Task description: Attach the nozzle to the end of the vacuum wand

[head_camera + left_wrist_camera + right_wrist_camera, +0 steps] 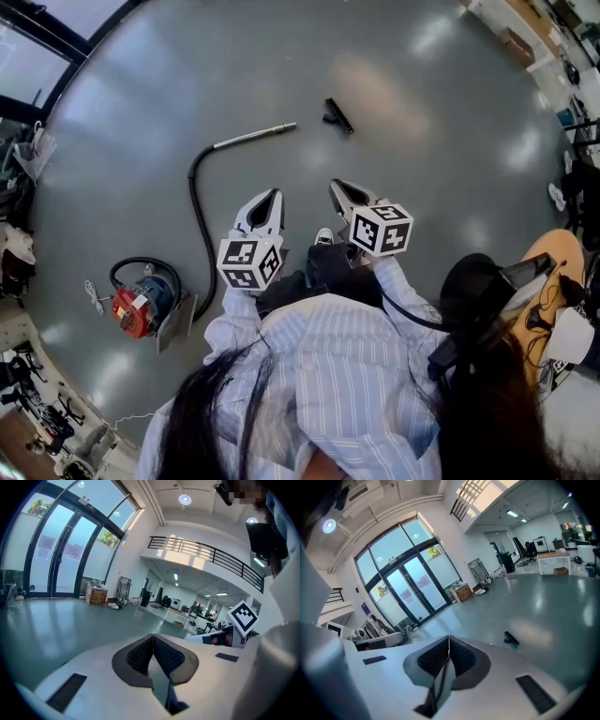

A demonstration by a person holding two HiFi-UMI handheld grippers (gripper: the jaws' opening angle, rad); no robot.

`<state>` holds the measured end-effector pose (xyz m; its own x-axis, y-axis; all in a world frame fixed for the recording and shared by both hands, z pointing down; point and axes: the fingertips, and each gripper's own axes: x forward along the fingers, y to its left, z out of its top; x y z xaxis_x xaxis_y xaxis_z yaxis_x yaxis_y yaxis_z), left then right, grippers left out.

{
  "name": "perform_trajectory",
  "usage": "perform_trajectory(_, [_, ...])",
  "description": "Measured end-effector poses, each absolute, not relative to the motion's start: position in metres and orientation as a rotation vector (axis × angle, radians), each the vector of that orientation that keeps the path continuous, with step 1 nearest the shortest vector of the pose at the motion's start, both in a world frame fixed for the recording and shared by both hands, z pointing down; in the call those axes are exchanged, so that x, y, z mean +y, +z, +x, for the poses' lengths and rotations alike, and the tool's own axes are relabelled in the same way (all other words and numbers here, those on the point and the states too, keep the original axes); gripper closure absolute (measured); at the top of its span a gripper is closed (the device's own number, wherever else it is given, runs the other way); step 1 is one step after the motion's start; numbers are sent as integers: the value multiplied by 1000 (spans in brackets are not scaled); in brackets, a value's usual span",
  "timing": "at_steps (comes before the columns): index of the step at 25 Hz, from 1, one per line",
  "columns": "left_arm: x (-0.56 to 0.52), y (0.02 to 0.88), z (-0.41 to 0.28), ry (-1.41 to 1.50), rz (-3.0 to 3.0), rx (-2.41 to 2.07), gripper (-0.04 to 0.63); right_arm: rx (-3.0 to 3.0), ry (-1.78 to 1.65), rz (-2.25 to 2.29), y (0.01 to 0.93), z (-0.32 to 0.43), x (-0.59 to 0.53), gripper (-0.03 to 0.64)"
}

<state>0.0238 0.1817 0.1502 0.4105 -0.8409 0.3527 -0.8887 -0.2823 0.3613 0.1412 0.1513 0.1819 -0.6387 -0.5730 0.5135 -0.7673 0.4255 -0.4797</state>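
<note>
Striped shirt sleeves (319, 375) and dark hair fill the bottom of the head view, with both forearms reaching forward out of them. Beyond lies a broad grey floor (281, 66), bare and open round the task's things. Clutter keeps to its rim: glass doors (37, 47) at the upper left, gear along the left edge, desks and boxes at the upper right. A red vacuum canister (141, 307) sits on the floor to the person's left. Its black hose (195, 216) curves away from the person and ends in the metal wand (255, 136). The wand lies flat and slants toward the upper right. Both grippers are held side by side above the floor, well short of these things. They point forward and a little down, marker cubes toward the body. The left gripper (274, 193) aims roughly at the hose's bend, the right gripper (335, 185) toward the nozzle. In each gripper's own view the ribbed pads meet along one line, pressed together with nothing between them. The black nozzle (338, 115) lies on the floor near the wand's free end but apart from it, unattached, with open floor all around it.
</note>
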Motion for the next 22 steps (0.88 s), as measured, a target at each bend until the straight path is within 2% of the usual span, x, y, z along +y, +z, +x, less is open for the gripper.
perform_trajectory(7, [137, 148, 23, 169, 2052, -1543, 589, -2385, 1132, 1101, 196, 152, 82, 607])
perform_trajectory(14, [113, 189, -32, 210, 1977, -1588, 589, -2357, 1194, 1096, 240, 120, 54, 607])
perform_trajectory(22, [-26, 207, -70, 259, 2138, -1398, 589, -2296, 1191, 1288, 250, 92, -40, 607])
